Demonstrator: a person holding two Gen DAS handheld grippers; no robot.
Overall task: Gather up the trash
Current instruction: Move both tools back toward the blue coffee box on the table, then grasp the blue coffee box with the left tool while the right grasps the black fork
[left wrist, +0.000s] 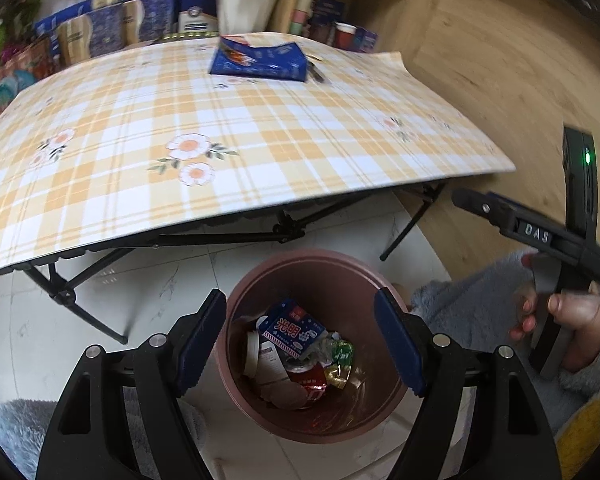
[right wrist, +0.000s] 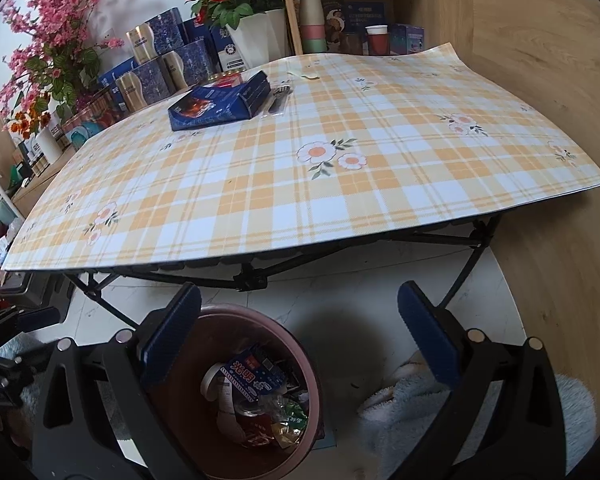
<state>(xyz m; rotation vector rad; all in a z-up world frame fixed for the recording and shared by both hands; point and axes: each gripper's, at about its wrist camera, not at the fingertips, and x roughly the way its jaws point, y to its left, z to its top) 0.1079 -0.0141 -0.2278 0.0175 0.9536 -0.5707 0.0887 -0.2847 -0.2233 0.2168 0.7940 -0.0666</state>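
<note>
A pink trash bin [left wrist: 256,280] stands on the floor in front of the table; it also shows in the right wrist view [right wrist: 300,356]. It holds a blue milk carton [left wrist: 292,330], a red can [left wrist: 310,380], wrappers and a cup. My left gripper [left wrist: 300,342] is open and empty, right above the bin. My right gripper [right wrist: 300,332] is open and empty, above the floor just right of the bin; it also shows in the left wrist view [left wrist: 460,200]. A blue box [right wrist: 220,100] and a dark packet [right wrist: 278,100] lie at the far side of the table.
The folding table [right wrist: 340,200] has a yellow plaid cloth and black crossed legs [left wrist: 92,304]. Behind it stand flower pots [right wrist: 252,40], blue and gold boxes [right wrist: 156,72] and a wooden shelf with cups [right wrist: 314,20]. A wooden wall [right wrist: 540,80] is at the right.
</note>
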